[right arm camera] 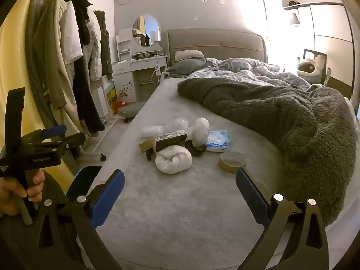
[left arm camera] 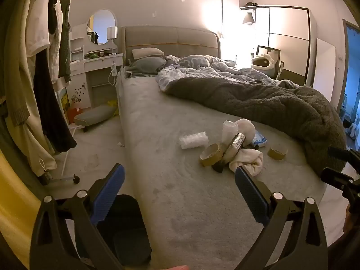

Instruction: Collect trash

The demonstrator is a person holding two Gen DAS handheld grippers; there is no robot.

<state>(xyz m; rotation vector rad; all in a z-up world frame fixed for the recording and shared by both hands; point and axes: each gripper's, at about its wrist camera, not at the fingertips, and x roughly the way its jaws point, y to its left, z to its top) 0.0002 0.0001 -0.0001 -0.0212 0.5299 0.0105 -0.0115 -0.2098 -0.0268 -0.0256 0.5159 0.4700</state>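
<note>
A pile of trash lies on the grey bed (left arm camera: 175, 191): a clear plastic tray (left arm camera: 193, 140), a tape roll (left arm camera: 210, 155), a second tape roll (left arm camera: 277, 151), a dark box (left arm camera: 232, 145), white crumpled cloth (left arm camera: 246, 158) and a blue-white packet (left arm camera: 259, 139). The right wrist view shows the same cloth (right arm camera: 173, 159), box (right arm camera: 171, 140), packet (right arm camera: 217, 141) and tape roll (right arm camera: 232, 160). My left gripper (left arm camera: 180, 177) is open and empty, short of the pile. My right gripper (right arm camera: 180, 182) is open and empty, just before the cloth. A black bin (left arm camera: 126, 229) stands below the left gripper.
A dark fleece blanket (left arm camera: 270, 103) and patterned duvet (left arm camera: 202, 72) cover the bed's right side. A clothes rack (left arm camera: 45, 78) with hanging clothes stands left, a white dressing table (left arm camera: 96, 63) behind it. A footstool (left arm camera: 94, 115) sits on the floor.
</note>
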